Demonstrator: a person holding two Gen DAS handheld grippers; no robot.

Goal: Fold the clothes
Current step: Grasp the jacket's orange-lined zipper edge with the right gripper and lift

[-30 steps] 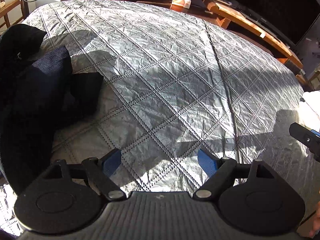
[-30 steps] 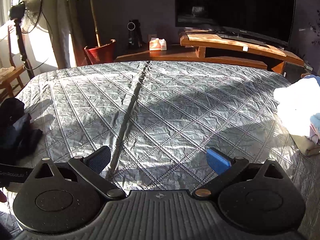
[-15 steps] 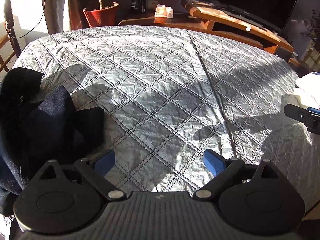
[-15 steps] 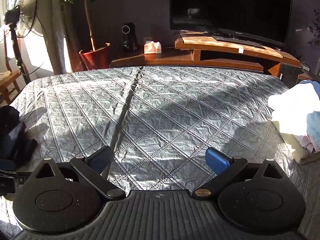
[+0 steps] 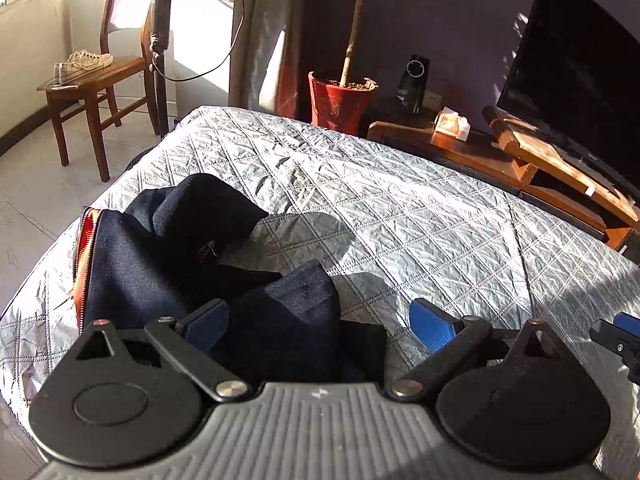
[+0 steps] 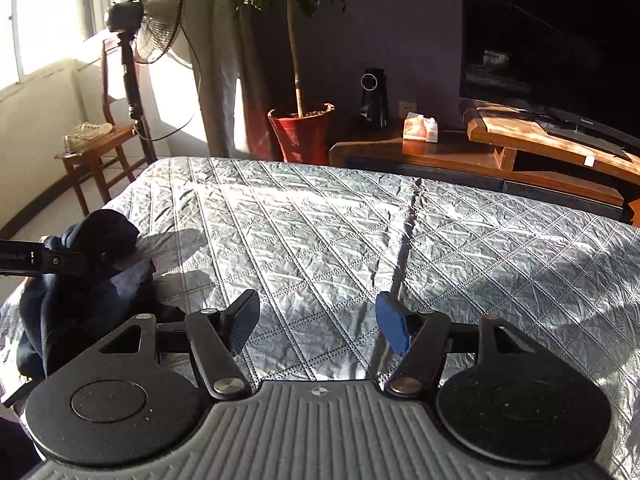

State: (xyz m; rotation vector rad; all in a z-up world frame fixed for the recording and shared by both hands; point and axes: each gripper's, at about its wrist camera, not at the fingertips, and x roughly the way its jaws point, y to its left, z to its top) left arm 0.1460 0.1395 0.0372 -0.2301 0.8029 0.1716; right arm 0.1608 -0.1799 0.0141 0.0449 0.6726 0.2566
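The left gripper (image 5: 320,320) stands wide open with nothing pinched, a fold of the dark navy garment (image 5: 168,264) lying loose between and below its fingers; the right gripper (image 6: 318,320) is closing on empty air above the bare quilted bedspread (image 6: 400,240), the garment well off to its left. Risk, as judged: a grab into this crumpled heap may take several layers at once, or the zipper edge, so the piece lifts bunched rather than flat. The garment is heaped and shadowed, with an orange-lined zipper (image 5: 86,256) showing at its far left edge.
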